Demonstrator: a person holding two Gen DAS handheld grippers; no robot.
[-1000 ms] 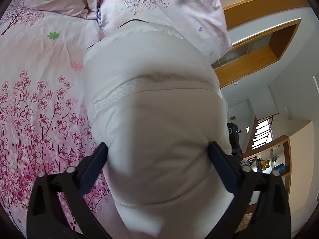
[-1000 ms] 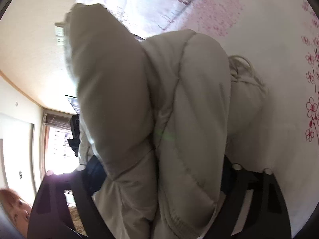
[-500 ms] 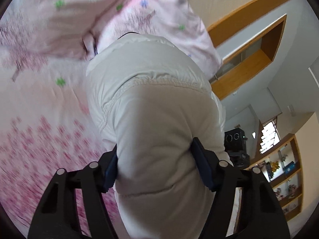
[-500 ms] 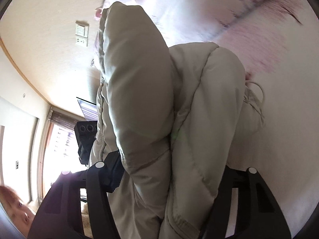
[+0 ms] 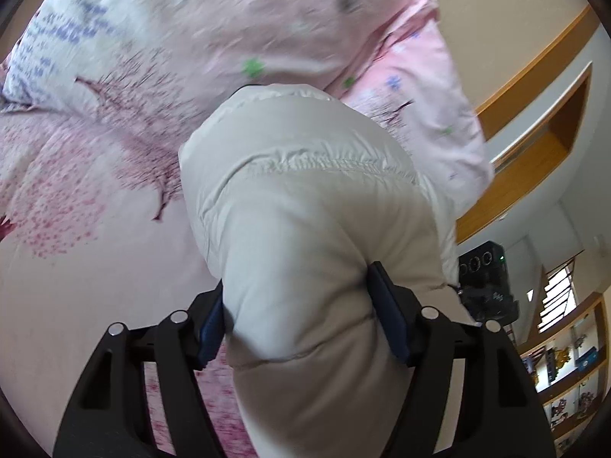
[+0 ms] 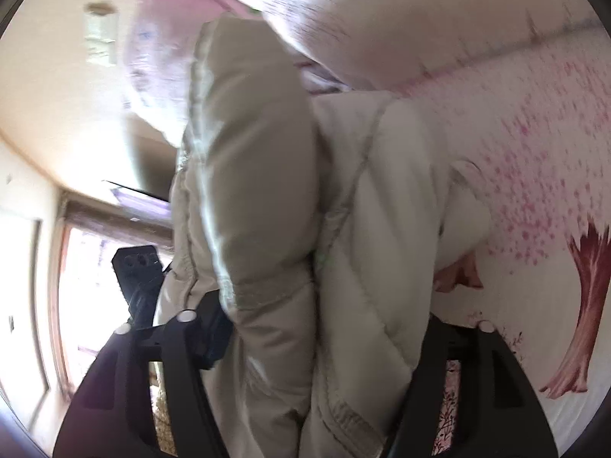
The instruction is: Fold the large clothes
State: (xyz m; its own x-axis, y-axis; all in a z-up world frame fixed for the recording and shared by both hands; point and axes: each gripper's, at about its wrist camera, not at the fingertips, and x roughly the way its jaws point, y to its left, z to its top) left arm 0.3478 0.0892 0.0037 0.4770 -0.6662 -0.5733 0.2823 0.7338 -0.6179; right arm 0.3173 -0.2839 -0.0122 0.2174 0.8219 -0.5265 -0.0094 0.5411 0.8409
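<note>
Left tool [image 5: 301, 318]: jaws opening, yet both blue pads press into a thick roll of the jacket [image 5: 305, 210], which fills the gap between them; it has hold of the jacket.
Right tool [image 6: 324, 328]: jaws opening, with bunched jacket [image 6: 362, 229] packed between them; the left blue pad [image 6: 214, 332] shows against the cloth, the right pad is hidden behind it; it grips the jacket.
Jacket: pale beige, padded and quilted; in the left view it rises from the tool away toward the far side, with a gathered elastic seam [image 5: 328, 160] across it; in the right view it stands as two puffy folds side by side, the left one taller.
Jacket, place: held up above the bed [image 5: 76, 248], between both tools; whether any part rests on the sheet I cannot tell.
Bed: pink sheet with a blossom-tree print; tree trunks [image 6: 584, 286] show at the right of the right view.
Pillows [image 5: 267, 19]: pink, flowered, at the far side beyond the jacket, blurred.
Camera [image 5: 485, 278]: black box just right of the jacket in the left view; in the right view it sits left of the jacket [image 6: 137, 267].
Shelves [image 5: 565, 374]: wooden, with small things, far right.
Window [image 6: 88, 286]: bright, at the left.
</note>
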